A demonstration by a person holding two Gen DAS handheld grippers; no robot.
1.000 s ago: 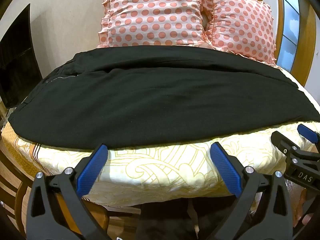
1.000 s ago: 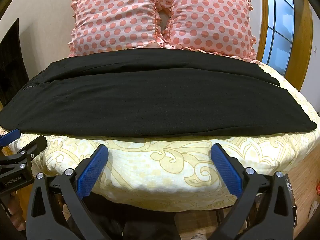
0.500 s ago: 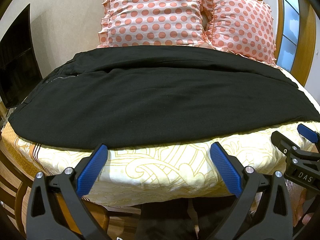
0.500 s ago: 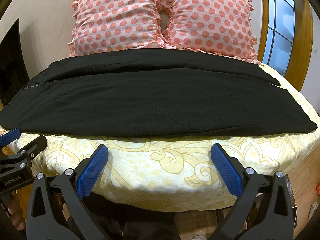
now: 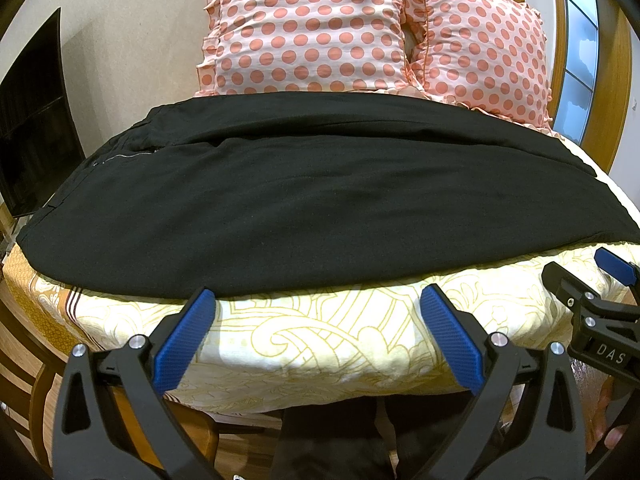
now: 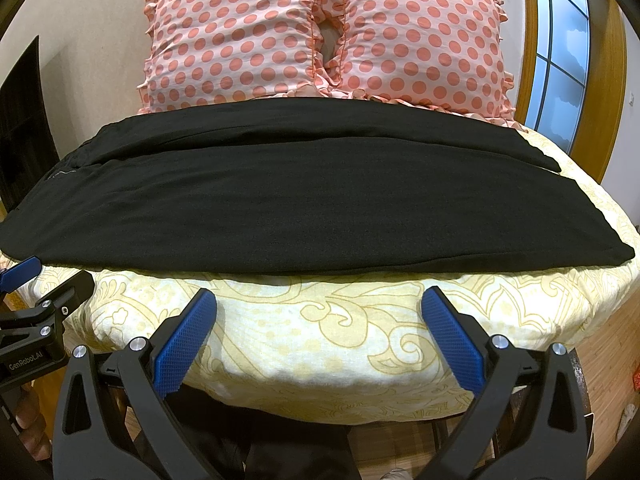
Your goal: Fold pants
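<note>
Hovering off the pants (image 5: 320,208) near edge, both grippers' jaws apart, empty.

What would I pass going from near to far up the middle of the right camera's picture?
Right tool, open → yellow patterned bedspread → black pants laid flat across the bed → two pink dotted pillows → wall.

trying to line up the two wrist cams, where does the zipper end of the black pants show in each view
Left wrist: the zipper end of the black pants lies upper left, near the dark panel.
Right wrist: zipper end at far left, smaller.
Shared landmark: the gap between the polka-dot pillows.
</note>
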